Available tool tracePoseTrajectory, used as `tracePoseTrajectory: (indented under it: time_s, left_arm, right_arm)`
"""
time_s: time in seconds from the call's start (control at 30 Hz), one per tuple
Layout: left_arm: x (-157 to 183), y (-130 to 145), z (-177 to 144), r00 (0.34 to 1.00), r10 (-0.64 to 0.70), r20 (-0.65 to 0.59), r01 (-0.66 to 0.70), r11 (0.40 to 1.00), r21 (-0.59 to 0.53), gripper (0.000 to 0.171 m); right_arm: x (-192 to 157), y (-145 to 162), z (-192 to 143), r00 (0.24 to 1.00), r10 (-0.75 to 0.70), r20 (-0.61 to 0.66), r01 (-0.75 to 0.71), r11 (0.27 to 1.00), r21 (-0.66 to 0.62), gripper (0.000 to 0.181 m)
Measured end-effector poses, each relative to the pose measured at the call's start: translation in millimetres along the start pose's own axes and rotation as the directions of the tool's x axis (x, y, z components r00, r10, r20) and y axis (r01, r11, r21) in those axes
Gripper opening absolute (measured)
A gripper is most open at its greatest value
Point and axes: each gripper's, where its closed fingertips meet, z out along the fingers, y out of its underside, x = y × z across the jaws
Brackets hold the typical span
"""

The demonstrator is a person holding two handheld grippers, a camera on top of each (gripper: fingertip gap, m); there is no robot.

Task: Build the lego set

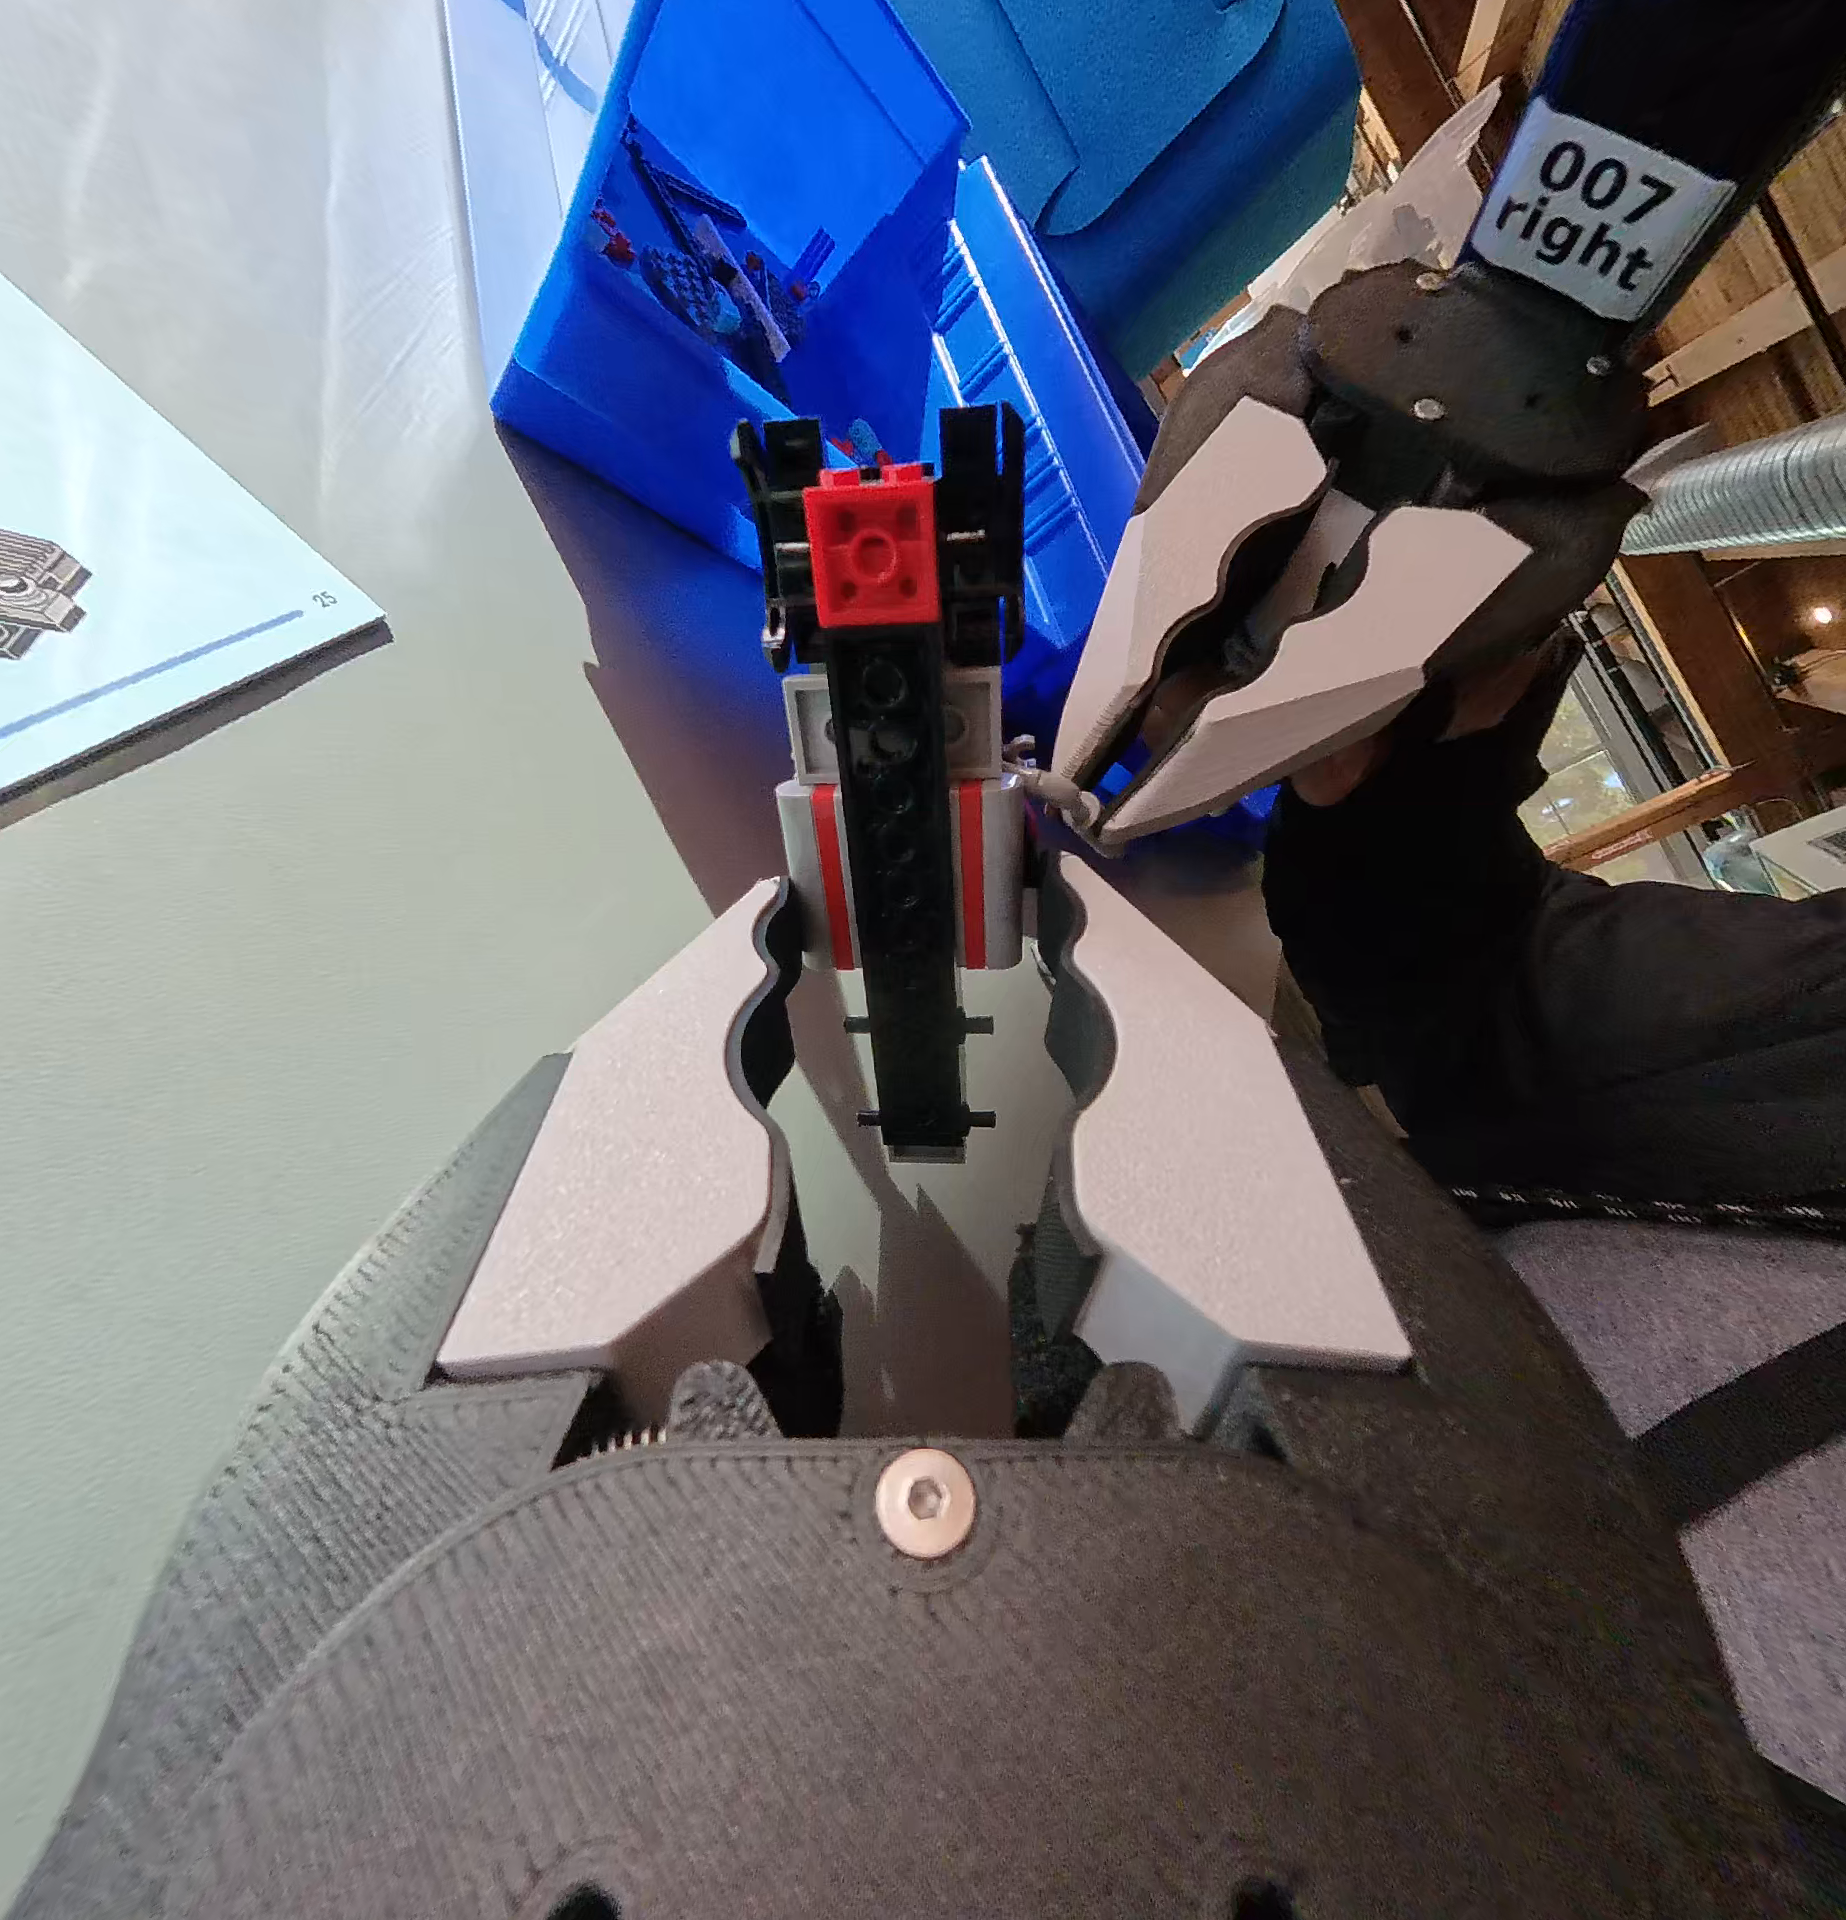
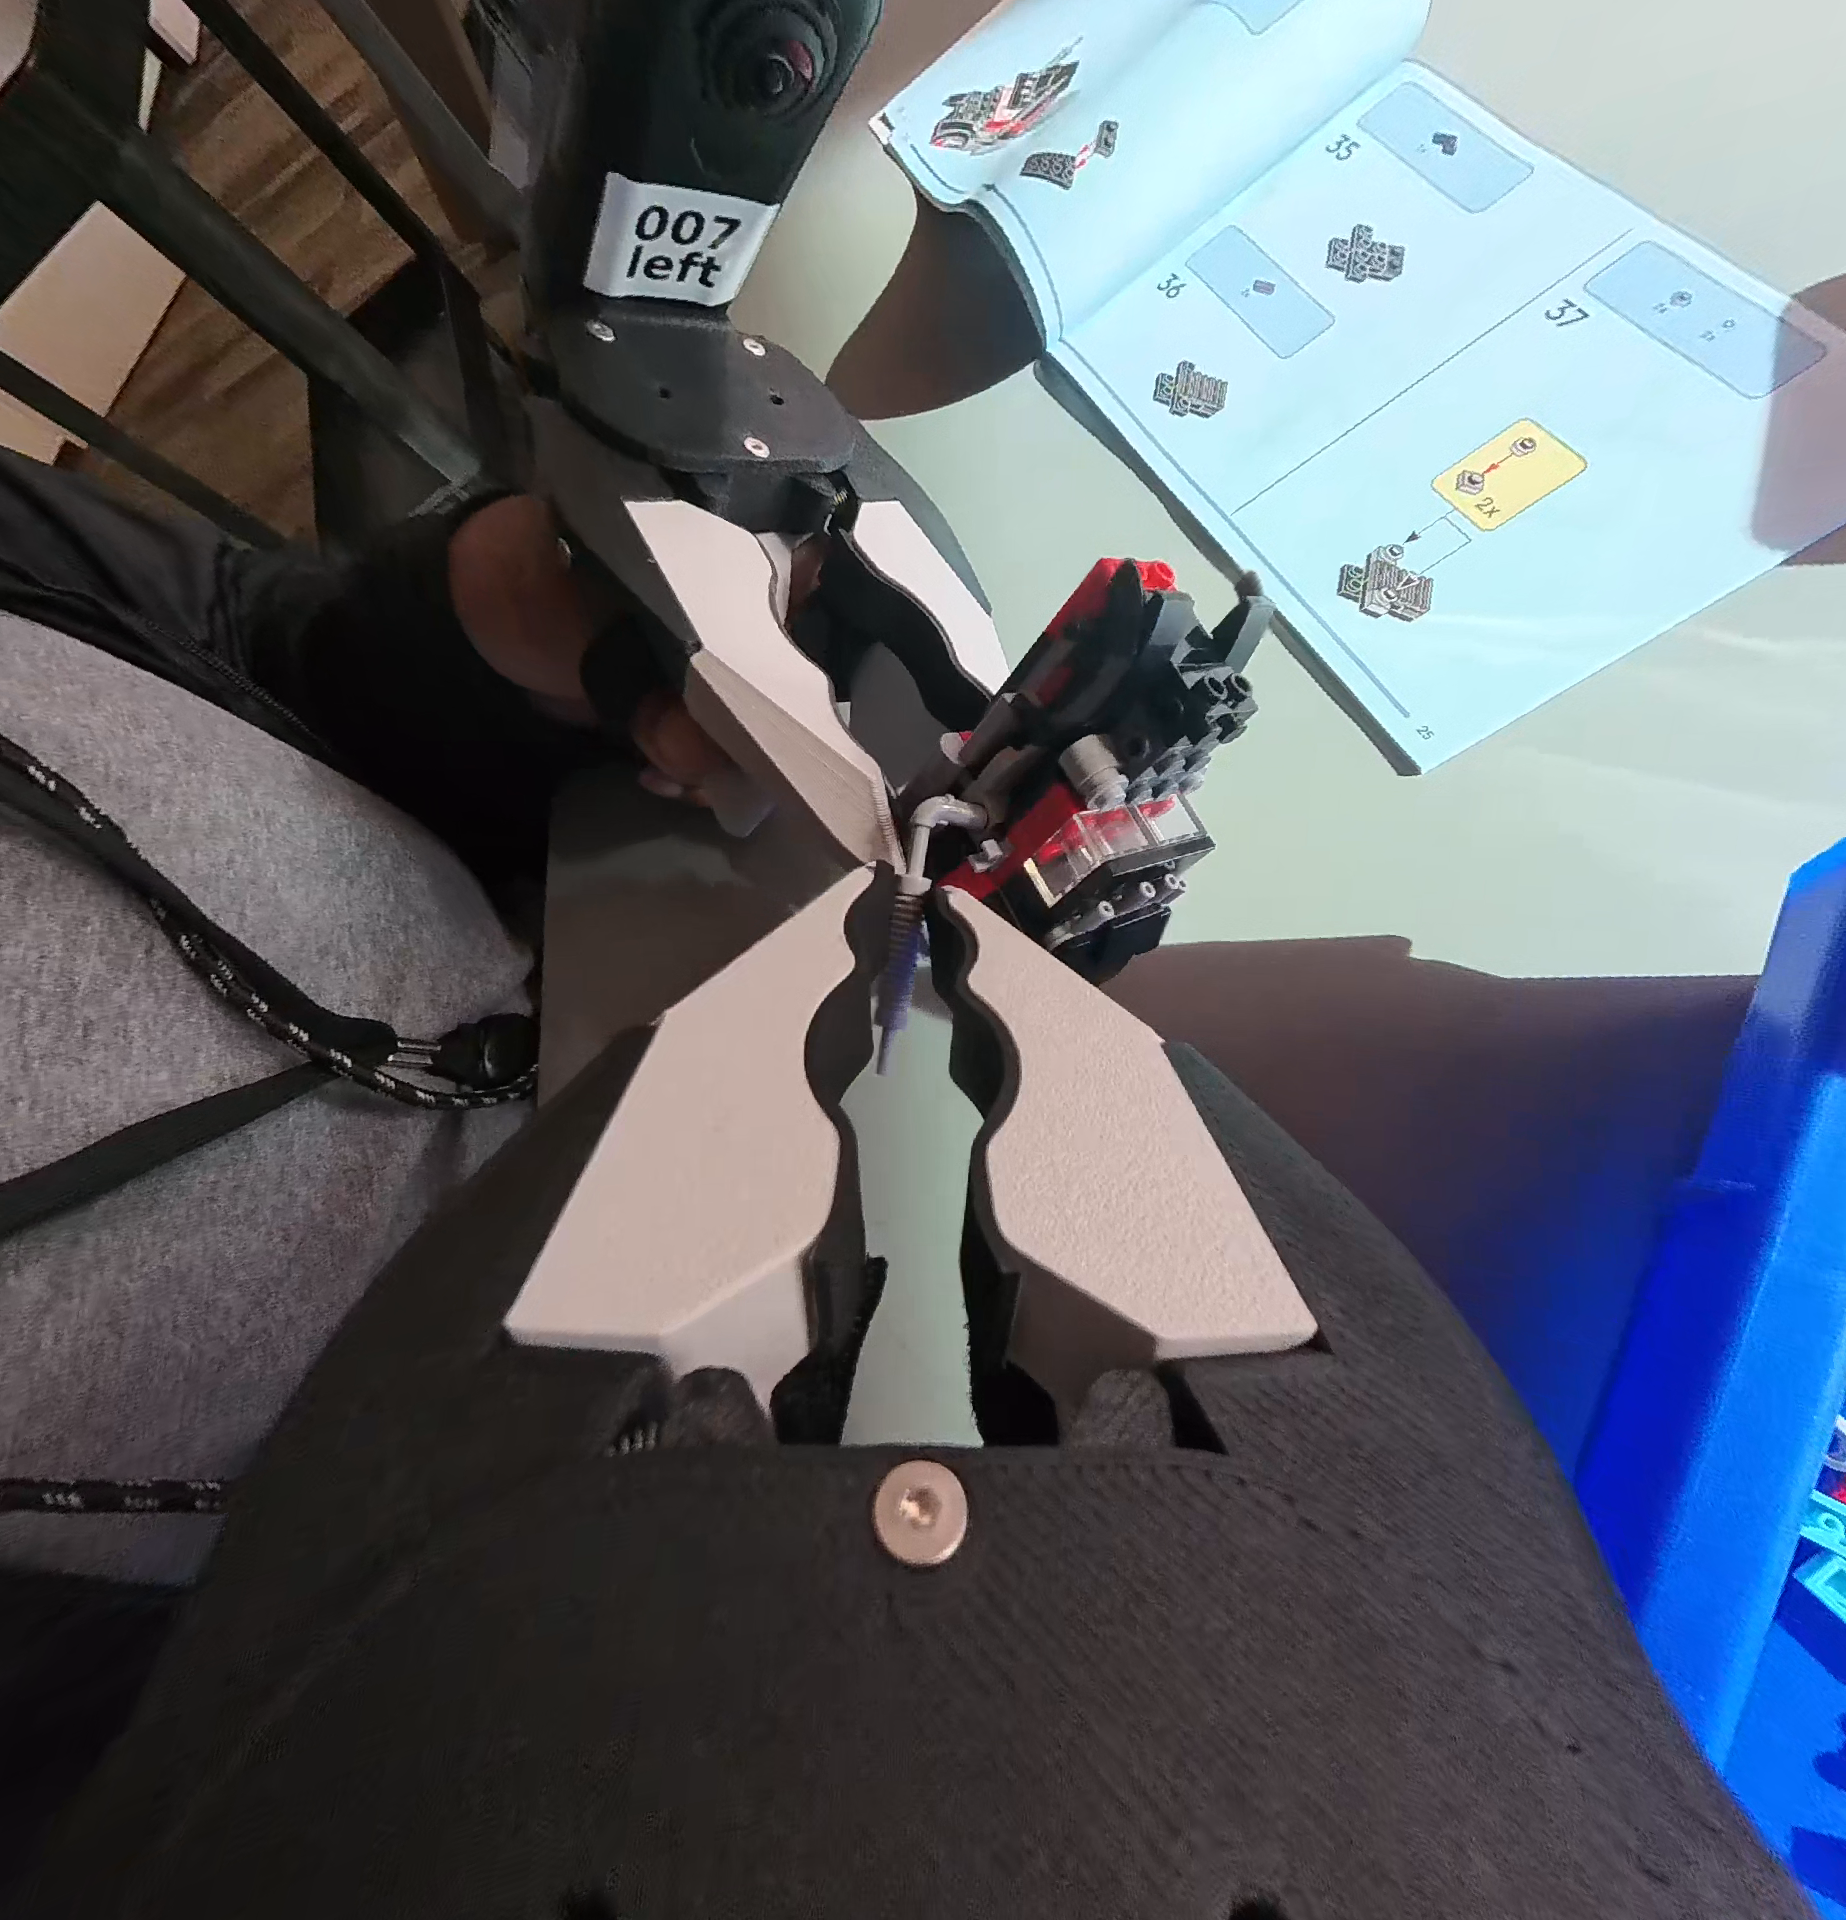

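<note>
The left gripper (image 1: 914,914) is clenched on the half-built model (image 1: 893,727), its tips pinching the grey and red striped block low on the body, so the model is held up off the table (image 1: 327,987) with its right side open to the other tool; the right gripper (image 2: 903,899) is clamped on a thin grey hose piece (image 2: 903,935) whose bent end touches that side of the model, which looks like the step of seating the hose on its peg; steadying the body with one tool lets the other push without the model turning; the open instruction booklet (image 2: 1418,416) lies near the table's far edge, a blue parts bin (image 2: 1729,1247) along its right edge; beyond are wooden shelves and a silver duct (image 1: 1750,499).
</note>
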Motion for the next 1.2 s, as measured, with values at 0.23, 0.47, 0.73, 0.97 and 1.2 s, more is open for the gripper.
tracePoseTrajectory:
  time_s: [0.23,0.47,0.73,0.97,1.2]
  left_arm:
    - [-2.3,-1.5,-0.7,1.000,-0.005,0.014,0.005,1.000,0.011,0.047]
    - [-3.9,-2.3,-1.0,1.000,-0.009,0.022,0.009,1.000,0.016,0.047]
    - [-5.4,-2.2,-0.8,0.999,-0.007,0.035,0.007,1.000,0.016,0.047]
    - [-5.7,-3.1,-1.5,0.999,-0.011,0.033,0.011,1.000,0.022,0.047]
    - [-7.2,-4.7,-1.9,0.999,-0.022,0.034,0.021,0.999,0.029,0.046]
  right_arm:
    - [1.6,-3.0,2.8,0.999,-0.026,-0.045,0.026,1.000,0.002,0.008]
    - [8.8,-4.4,-1.9,0.992,-0.041,-0.116,0.044,0.999,0.022,0.009]
    - [12.8,-13.5,-6.3,0.966,-0.112,-0.234,0.130,0.989,0.066,0.008]
    - [12.3,-13.3,-5.3,0.914,-0.267,-0.305,0.299,0.952,0.064,0.008]
    - [16.5,-5.5,0.4,0.812,-0.427,-0.397,0.456,0.890,-0.025,0.009]
